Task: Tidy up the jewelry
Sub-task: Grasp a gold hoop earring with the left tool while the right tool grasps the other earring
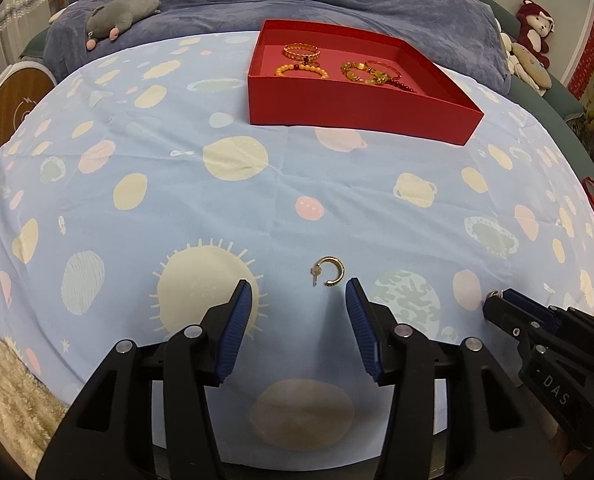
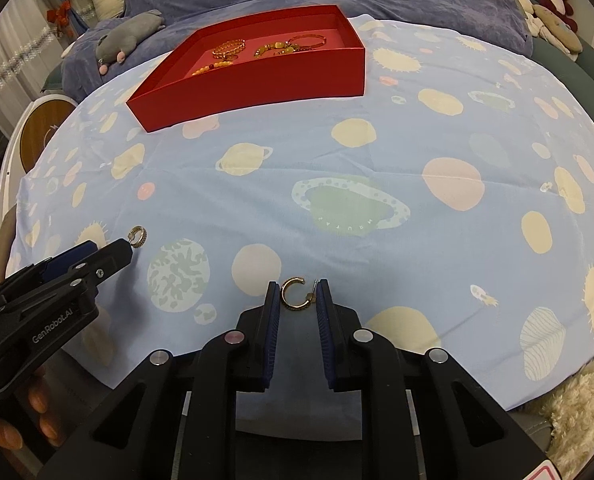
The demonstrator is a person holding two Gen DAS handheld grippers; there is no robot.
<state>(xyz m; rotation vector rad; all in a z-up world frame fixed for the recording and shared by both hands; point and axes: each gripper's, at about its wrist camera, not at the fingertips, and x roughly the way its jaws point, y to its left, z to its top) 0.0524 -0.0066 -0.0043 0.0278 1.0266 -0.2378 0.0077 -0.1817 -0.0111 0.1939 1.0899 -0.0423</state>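
Note:
Two gold hoop earrings lie on the planet-print sheet. One earring (image 1: pixel 327 272) (image 2: pixel 138 237) rests just ahead of my left gripper (image 1: pixel 298 286) (image 2: pixel 113 250), which stands open with nothing between its blue pads. The other earring (image 2: pixel 295 294) (image 1: pixel 495 293) sits between the fingertips of my right gripper (image 2: pixel 297 286) (image 1: pixel 493 300). Those pads close on its sides, and its post touches the right pad. Farther back stands the red box (image 1: pixel 357 116) (image 2: pixel 257 84), holding several gold and amber bracelets (image 1: pixel 301 52) (image 2: pixel 229 48).
A grey plush toy (image 1: pixel 121 16) lies on the blue blanket behind the box. More plush toys (image 1: pixel 535 28) sit at the far right. A round wooden disc (image 1: pixel 13 108) stands at the left edge, and cream fluffy fabric (image 1: pixel 9 392) borders the sheet's near corners.

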